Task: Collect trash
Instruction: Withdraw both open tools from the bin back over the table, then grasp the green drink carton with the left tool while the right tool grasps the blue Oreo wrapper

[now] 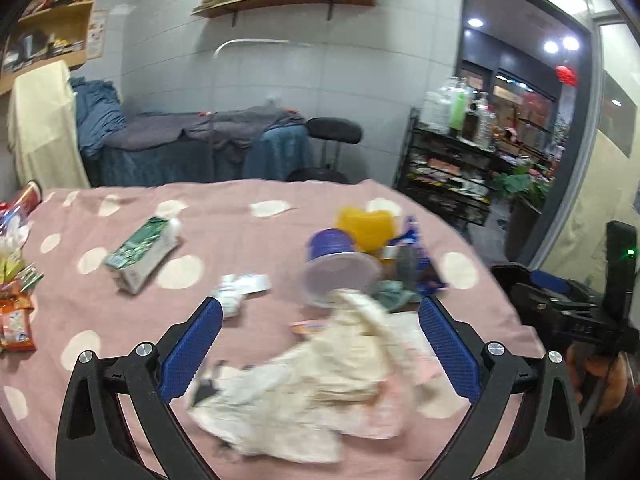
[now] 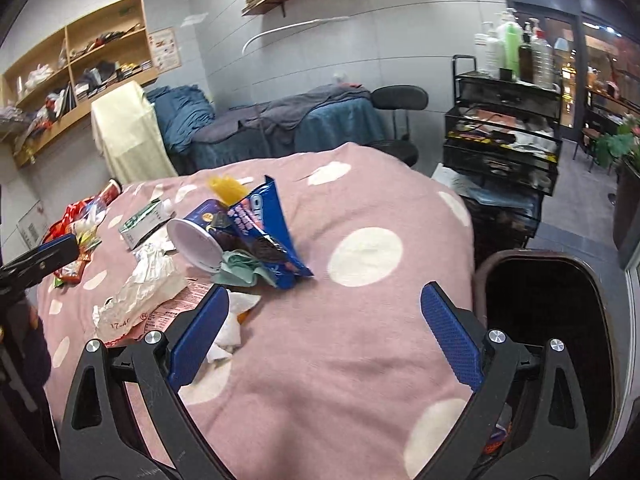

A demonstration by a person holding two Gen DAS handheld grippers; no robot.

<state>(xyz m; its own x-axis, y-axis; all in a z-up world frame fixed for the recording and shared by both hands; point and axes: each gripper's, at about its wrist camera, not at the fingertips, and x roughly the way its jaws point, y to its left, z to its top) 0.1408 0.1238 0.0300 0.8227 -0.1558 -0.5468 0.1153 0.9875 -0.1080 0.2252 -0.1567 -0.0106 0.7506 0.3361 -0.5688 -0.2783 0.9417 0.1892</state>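
The left gripper (image 1: 320,316) is held with its jaws spread wide and empty, framing a crumpled cream plastic bag (image 1: 320,380) that lies on the near part of the pink polka-dot cover (image 1: 248,240). The right gripper (image 2: 324,308) is likewise released, nothing between its ribbed blue pads (image 2: 452,340); only bare cover is seen between them, with a torn white tissue (image 2: 232,328) touching the left pad.

The bag is judged to be very light, limp and slippery; it would be best pinched where the folds are bunched thickest, since a single thin layer may slide out. Motion blur hides its exact edges in the left wrist view.

Just beyond the bag, a purple paper cup (image 1: 332,256) lies tipped on its side, its white mouth toward the camera; it is taken to be light and easily crushed, so the rim would be the place to grip. Against it rest a glossy blue cookie wrapper (image 2: 268,232), a soft green cloth scrap (image 2: 240,268) and something yellow (image 1: 366,226) behind. Farther left a stiff green-and-white carton (image 1: 140,252) lies flat, and a small white paper wad (image 1: 234,292) sits near the left pad. Snack packets (image 1: 16,320) are heaped at the far left edge. A dark, open bin (image 2: 548,320) stands just beside the cover at the right.
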